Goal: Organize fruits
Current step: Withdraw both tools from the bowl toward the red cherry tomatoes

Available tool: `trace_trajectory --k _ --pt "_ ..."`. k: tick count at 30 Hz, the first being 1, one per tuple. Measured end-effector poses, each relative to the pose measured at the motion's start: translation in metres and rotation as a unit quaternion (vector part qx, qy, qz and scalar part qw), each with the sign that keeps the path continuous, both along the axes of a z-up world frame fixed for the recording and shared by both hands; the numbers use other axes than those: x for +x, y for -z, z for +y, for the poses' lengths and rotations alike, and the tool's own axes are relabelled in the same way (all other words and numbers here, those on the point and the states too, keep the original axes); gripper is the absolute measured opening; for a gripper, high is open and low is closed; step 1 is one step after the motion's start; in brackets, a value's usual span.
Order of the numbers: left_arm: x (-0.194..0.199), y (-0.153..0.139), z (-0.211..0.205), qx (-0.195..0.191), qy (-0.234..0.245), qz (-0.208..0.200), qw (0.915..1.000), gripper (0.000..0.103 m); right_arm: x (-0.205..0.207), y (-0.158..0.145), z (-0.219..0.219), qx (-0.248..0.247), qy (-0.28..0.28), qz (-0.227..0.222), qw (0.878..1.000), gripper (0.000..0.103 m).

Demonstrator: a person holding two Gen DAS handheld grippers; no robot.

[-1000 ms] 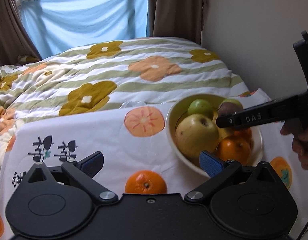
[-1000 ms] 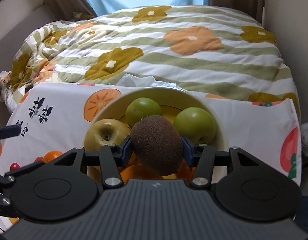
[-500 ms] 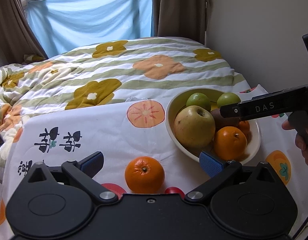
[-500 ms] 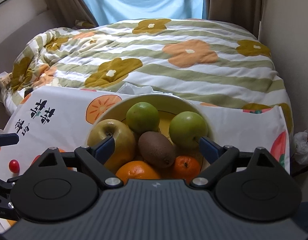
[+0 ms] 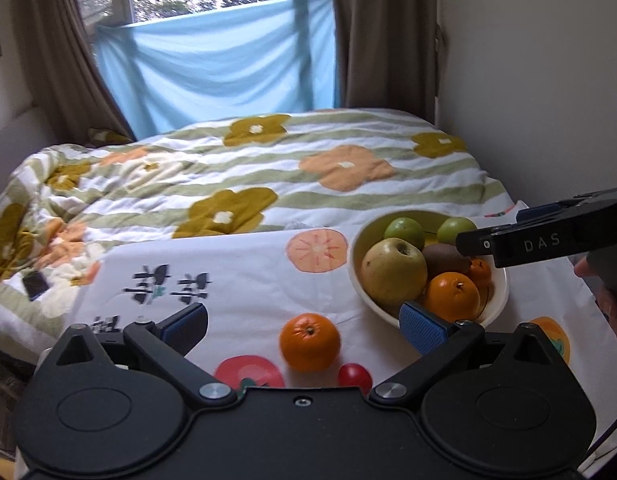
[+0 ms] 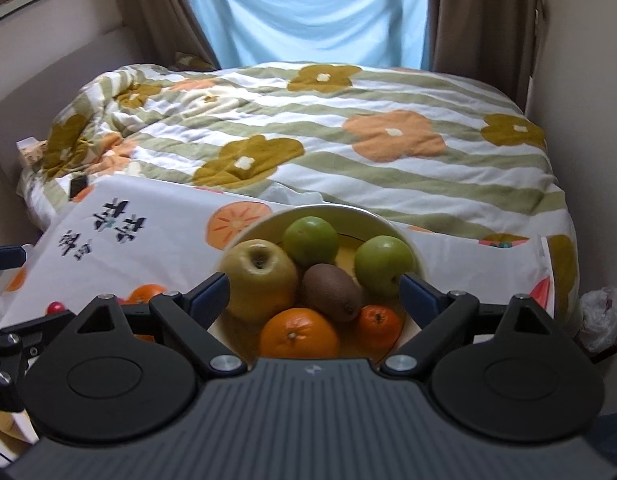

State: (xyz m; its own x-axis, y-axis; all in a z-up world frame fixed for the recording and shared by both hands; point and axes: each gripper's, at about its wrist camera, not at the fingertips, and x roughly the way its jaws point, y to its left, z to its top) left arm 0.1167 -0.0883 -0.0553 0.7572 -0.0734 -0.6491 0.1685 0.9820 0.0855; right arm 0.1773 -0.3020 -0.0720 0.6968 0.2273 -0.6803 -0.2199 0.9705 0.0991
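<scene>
A cream bowl [image 5: 498,304] [image 6: 392,222] on the printed cloth holds a yellow apple [image 6: 260,276], two green fruits [image 6: 310,240], a brown kiwi [image 6: 330,292] [image 5: 442,258] and two oranges [image 6: 298,332]. My right gripper [image 6: 312,290] is open and empty, raised above the bowl's near side. A loose orange [image 5: 309,342] and a small red fruit [image 5: 354,376] lie on the cloth left of the bowl. My left gripper [image 5: 304,326] is open and empty, straddling the loose orange from above.
The cloth [image 5: 228,272] covers a table set against a bed with a flowered quilt [image 5: 268,168]. A dark phone [image 5: 35,285] lies on the quilt at left. A wall [image 5: 540,80] stands right of the bowl. A plastic bag [image 6: 602,318] sits on the floor at right.
My right gripper opened and let the kiwi go into the bowl, then drew back and up. My left gripper also pulled back and rose, bringing the loose orange and red fruit into fuller view.
</scene>
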Motion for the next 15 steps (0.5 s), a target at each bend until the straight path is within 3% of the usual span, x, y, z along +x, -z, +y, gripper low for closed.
trace_trajectory --k 7,15 --pt "-0.042 -0.017 0.024 0.004 -0.042 -0.035 0.9985 0.103 -0.037 -0.021 0.015 0.013 -0.002 -0.019 1.0 0.103" --pt "-0.074 -0.016 0.063 -0.007 -0.063 -0.061 0.9961 0.103 -0.075 -0.029 0.039 0.04 0.011 -0.022 0.999 0.103"
